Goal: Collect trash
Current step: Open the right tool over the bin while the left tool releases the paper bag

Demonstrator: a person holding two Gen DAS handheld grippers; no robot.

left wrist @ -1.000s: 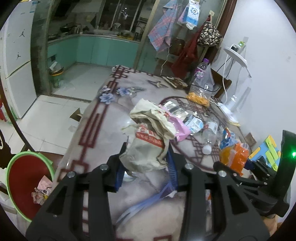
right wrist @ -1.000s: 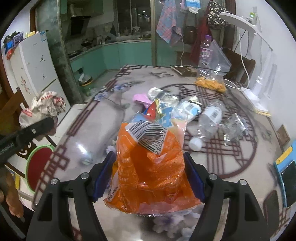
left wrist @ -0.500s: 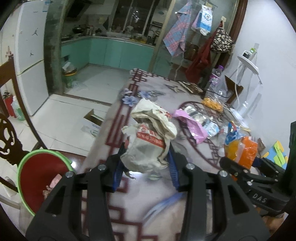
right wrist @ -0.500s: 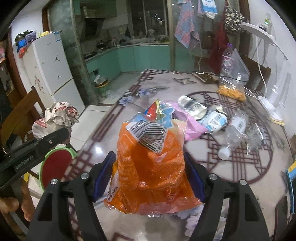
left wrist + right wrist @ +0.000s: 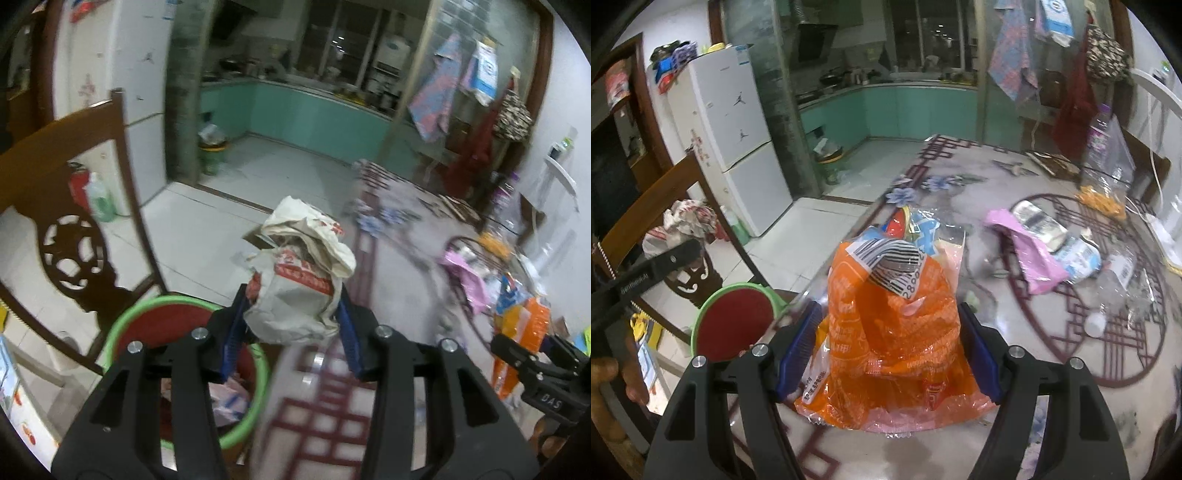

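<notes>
My left gripper (image 5: 291, 314) grips a crumpled beige paper bag (image 5: 295, 291) with red print between its blue pads; its jaws are opening. It hangs past the table's left edge, just above the far rim of a green-rimmed red bin (image 5: 122, 317) on the floor. My right gripper (image 5: 888, 321) is shut on an orange plastic snack bag (image 5: 894, 332), low over the table's front left part. In the right wrist view the bin (image 5: 738, 286) lies to the left, and the left gripper's finger (image 5: 646, 273) carries the paper bag (image 5: 687, 221) above it.
A carved wooden chair (image 5: 74, 240) stands right behind the bin. On the patterned table (image 5: 960, 184) lie a pink bag (image 5: 1030, 254), white packets (image 5: 1041, 225) and a clear plastic bottle (image 5: 1115, 280). A white fridge (image 5: 731, 129) stands beyond the tiled floor.
My left gripper has swung left off the table with the paper bag and now hangs by the bin. The right gripper has drifted left with the orange bag.
</notes>
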